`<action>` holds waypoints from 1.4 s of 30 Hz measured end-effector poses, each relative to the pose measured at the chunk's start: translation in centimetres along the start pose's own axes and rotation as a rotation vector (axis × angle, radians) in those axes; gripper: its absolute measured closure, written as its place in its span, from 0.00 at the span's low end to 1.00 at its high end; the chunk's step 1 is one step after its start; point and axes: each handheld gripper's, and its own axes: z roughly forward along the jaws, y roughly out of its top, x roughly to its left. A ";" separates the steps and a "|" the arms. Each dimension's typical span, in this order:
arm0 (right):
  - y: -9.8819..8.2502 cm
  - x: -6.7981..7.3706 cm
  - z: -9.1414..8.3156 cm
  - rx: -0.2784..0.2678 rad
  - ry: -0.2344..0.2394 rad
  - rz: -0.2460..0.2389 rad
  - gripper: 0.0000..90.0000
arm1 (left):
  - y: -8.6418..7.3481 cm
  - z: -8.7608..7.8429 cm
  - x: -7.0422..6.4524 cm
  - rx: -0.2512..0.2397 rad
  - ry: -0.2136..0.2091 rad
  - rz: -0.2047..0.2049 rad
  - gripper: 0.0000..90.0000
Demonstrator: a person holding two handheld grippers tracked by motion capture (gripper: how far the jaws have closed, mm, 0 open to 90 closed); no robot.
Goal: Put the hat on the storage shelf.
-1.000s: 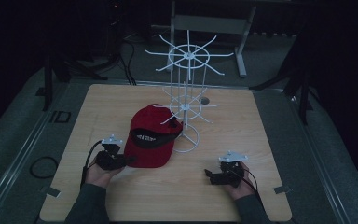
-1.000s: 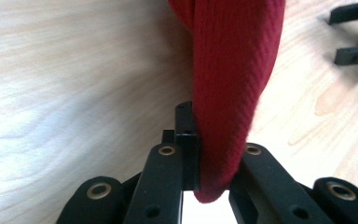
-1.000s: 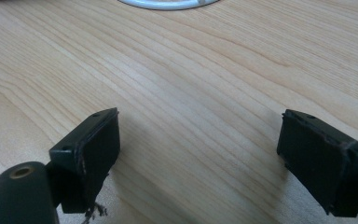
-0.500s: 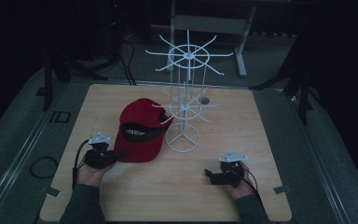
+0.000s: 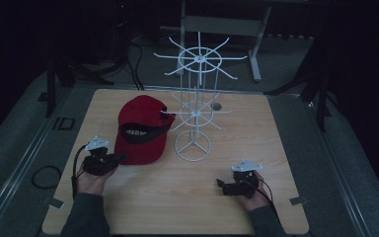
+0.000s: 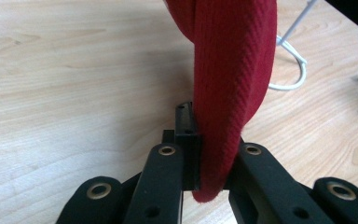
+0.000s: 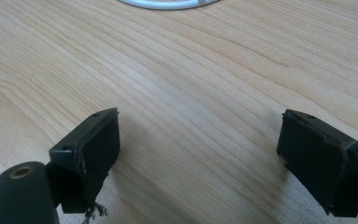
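A red cap (image 5: 140,131) with a black band sits left of the white wire rack (image 5: 195,98), its crown close to one of the rack's lower arms. My left gripper (image 5: 120,158) is shut on the cap's front edge. In the left gripper view the red fabric (image 6: 233,70) hangs pinched between the two black jaws of that gripper (image 6: 209,154). My right gripper (image 5: 222,185) rests low over the table at the front right, apart from the cap. Seen from the right gripper view, that gripper (image 7: 200,149) stands open over bare wood.
The rack's round base (image 5: 192,145) stands mid-table, and its edge also shows in the left gripper view (image 6: 289,70) and the right gripper view (image 7: 163,3). The wooden table (image 5: 276,128) has dark floor around it. A cable loop (image 5: 42,177) lies off the left edge.
My left gripper has moved left with the cap in it, drawing the cap away from the rack's base. The right gripper has stayed where it was.
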 end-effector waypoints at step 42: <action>0.0 0.0 0.0 0.001 0.000 0.004 0.14 | 3.5 -1.9 -1.1 -0.172 0.069 -0.015 0.96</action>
